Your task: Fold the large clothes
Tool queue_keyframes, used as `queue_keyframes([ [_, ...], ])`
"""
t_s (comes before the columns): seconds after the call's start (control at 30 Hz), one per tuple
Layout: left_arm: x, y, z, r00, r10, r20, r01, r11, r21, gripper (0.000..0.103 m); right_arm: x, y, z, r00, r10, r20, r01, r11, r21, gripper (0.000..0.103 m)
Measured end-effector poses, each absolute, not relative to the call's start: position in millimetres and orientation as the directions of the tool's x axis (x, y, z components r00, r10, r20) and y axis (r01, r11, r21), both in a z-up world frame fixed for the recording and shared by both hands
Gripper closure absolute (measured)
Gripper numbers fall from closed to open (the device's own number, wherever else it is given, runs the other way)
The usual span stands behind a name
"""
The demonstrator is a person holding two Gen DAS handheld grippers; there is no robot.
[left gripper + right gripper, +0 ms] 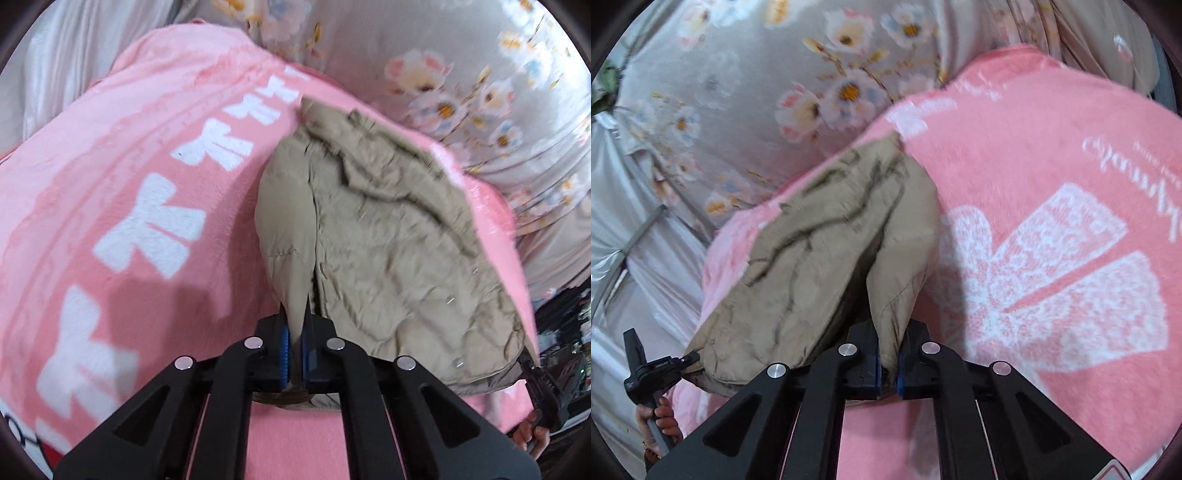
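A puffy beige jacket [369, 240] lies crumpled on a pink blanket [129, 166] spread over a bed. In the left wrist view it fills the frame from centre out to 4 o'clock; in the right wrist view it runs from centre to 8 o'clock. A flowered sheet [757, 92] shows past the blanket's far edge.

The left hand-held gripper [294, 354] is clenched on a pinched fold of jacket fabric, which rises in a peak between its blue pads [283, 354]. The right hand-held gripper [888, 365] is likewise clenched on a thicker padded fold, probably a sleeve or hem edge. Each tool also appears in the other's view: the right one at 4 o'clock in the left view, the left one at 8 o'clock in the right view, with a hand [661, 417] on its handle.

The jacket looks light, soft and quilted, with a smooth shell that may be slippery. It should compress easily but spring back, so folds will not hold a crease unless pressed flat. Thin single layers could slide out of the pads; the better holds are at seams, hems or cuffs, where the material is doubled and bulkier. With two grips well apart along one edge, the garment can be lifted and laid over evenly without bunching.
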State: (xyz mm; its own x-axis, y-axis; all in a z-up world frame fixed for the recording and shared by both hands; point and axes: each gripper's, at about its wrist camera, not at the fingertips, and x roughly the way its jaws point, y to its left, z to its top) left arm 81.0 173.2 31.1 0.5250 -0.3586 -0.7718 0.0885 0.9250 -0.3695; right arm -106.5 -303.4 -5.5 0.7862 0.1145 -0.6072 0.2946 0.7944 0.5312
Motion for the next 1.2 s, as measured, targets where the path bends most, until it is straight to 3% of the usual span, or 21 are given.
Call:
queue_keyframes([
  [0.23, -2.5, 219.8, 99.1, 0.589, -0.444, -0.675, 0.123, 0.875, -0.469, 0.100, -189.8, -285.6, 89.8, 0.899, 0.062, -0.433, 0.135, 0.903, 0.409, 0.099],
  [0.33, -18.4, 232.1, 141.5, 0.635, -0.493, -0.595, 0.166, 0.839, -0.518, 0.100, -200.1, -287.1, 123.6, 0.934, 0.034, -0.355, 0.112, 0.917, 0.383, 0.099],
  [0.5, 3.6, 207.4, 187.0, 0.727, -0.431, -0.534, 0.218, 0.883, -0.416, 0.099, -161.3, -317.1, 143.1, 0.952, 0.009, -0.306, 0.128, 0.896, 0.425, 0.099],
  [0.73, 120.7, 141.7, 159.2, 0.724, -0.274, -0.633, 0.149, 0.958, -0.245, 0.098, -23.2, -365.3, 93.1, 0.904, -0.027, -0.427, 0.252, 0.841, 0.479, 0.099],
  [0.9, 198.4, 111.4, 93.2, 0.670, -0.129, -0.731, 0.081, 0.992, -0.101, 0.098, 45.8, -362.6, 55.6, 0.842, -0.095, -0.531, 0.332, 0.868, 0.371, 0.099],
  [1.2, 258.6, 102.7, 4.2, 0.568, -0.064, -0.821, 0.037, 0.998, -0.052, 0.097, 109.5, -362.0, -2.1, 0.736, -0.155, -0.659, 0.404, 0.882, 0.244, 0.099],
])
